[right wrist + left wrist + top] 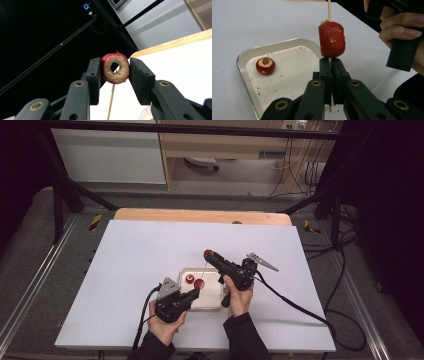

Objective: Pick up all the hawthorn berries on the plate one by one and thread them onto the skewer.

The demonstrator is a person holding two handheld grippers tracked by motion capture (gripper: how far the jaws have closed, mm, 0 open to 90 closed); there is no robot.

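While clamped at its near end by left hand-held gripper [196, 291], jaws pressed together on it: wooden skewer [203, 271], long axis running from near-left up to far-right above white tray [212, 302] on tabletop [140, 260]. Threaded low on skewer, just beyond left jaws: red fruit piece [332, 39]. Pinched by right hand-held gripper [115, 70] at skewer's far tip, hole facing the camera: cored red ring [115, 68]. Loose in tray, left: third red piece [265, 65]. Judged next: ring sliding down toward left gripper.
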